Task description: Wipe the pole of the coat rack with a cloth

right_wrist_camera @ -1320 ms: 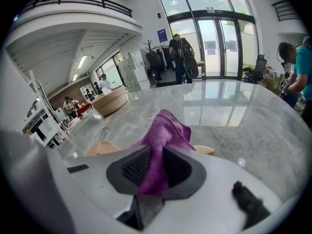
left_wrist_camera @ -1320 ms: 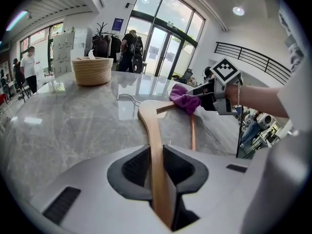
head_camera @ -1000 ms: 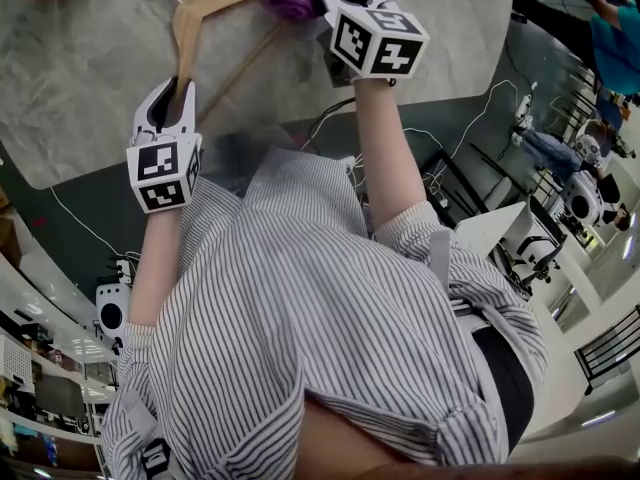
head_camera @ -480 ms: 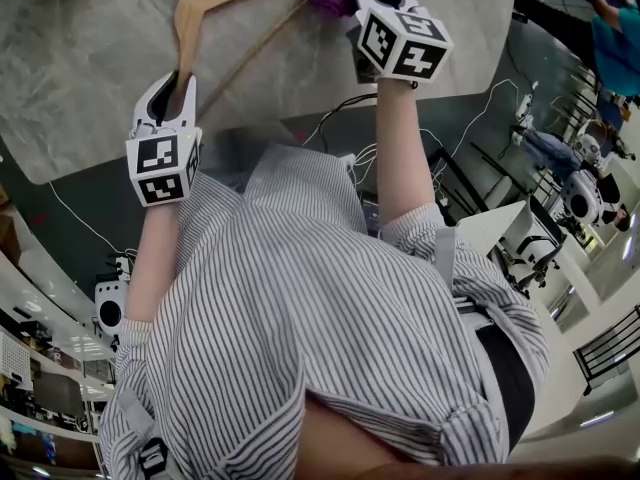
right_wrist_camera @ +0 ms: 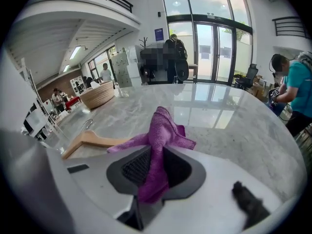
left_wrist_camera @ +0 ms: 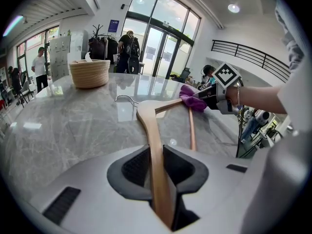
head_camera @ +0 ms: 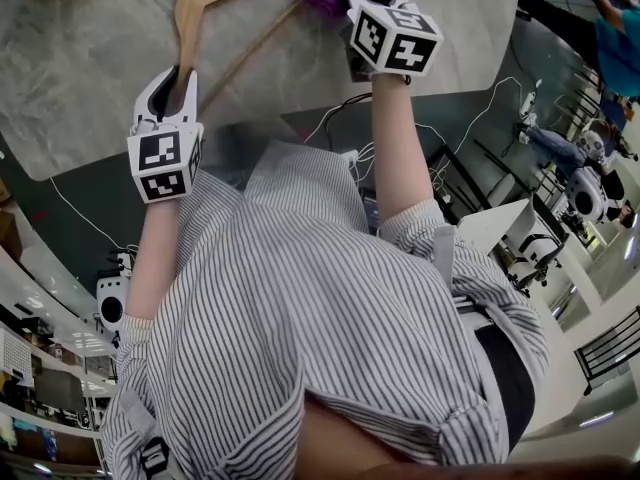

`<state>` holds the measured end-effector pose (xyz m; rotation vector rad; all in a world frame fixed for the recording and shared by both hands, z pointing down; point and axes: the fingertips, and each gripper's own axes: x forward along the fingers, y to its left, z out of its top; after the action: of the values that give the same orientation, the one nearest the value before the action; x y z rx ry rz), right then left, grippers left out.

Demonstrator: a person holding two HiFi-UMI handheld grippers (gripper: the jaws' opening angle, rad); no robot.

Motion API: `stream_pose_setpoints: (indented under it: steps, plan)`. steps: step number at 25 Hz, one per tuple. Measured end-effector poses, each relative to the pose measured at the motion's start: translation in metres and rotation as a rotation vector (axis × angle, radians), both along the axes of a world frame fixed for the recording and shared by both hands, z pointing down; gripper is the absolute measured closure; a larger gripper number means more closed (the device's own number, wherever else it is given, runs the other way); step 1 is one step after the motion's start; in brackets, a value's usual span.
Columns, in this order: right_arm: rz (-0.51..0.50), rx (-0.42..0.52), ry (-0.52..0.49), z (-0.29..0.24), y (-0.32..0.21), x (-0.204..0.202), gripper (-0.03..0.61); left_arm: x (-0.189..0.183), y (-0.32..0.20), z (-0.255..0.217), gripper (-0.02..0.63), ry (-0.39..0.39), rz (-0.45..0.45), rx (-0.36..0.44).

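Head view: a person in a striped shirt (head_camera: 330, 348) reaches both arms out over a grey marble bench (head_camera: 80, 78), with a tool in each hand.
Left hand-held gripper (left_wrist_camera: 156, 172): its jaws are partly closed, and the dark pads press on both sides of the near arm of a wooden hanger (left_wrist_camera: 148, 126). It is tilted downward at the near edge of the bench.
Right hand-held gripper (right_wrist_camera: 153, 172): its jaws are pinched on a bunched purple cloth (right_wrist_camera: 163, 130). The loose end of the cloth stands up in front of the jaws.
Wooden hanger: it runs from the left jaws out over the bench. Its metal hook (left_wrist_camera: 126, 98) points toward the far side and its crossbar (left_wrist_camera: 191, 130) is on the right. I cannot tell whether the hanger rests on the stone.
Cloth position: it is at the far arm of the hanger, near the joint with the crossbar, and touches the wood there.
Basket (left_wrist_camera: 89, 73): a woven, round basket that stands on the bench well apart from the hanger.
Background: people (left_wrist_camera: 127, 50) stand near glass doors.
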<state>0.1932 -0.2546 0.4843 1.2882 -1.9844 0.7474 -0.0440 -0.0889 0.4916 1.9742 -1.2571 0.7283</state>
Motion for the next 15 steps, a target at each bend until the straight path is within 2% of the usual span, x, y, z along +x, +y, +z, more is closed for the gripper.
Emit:
stream_pose_setpoints:
  steps: [7,15]
  plan:
    - [-0.006,-0.001,-0.017,-0.002,0.006,-0.009,0.500,0.001,0.000,0.000,0.524,-0.010,0.002,0.009]
    - [-0.067,-0.015,-0.029,0.004,0.031,-0.034,0.500,0.001,0.003,0.002,0.524,-0.019,0.004,0.017]
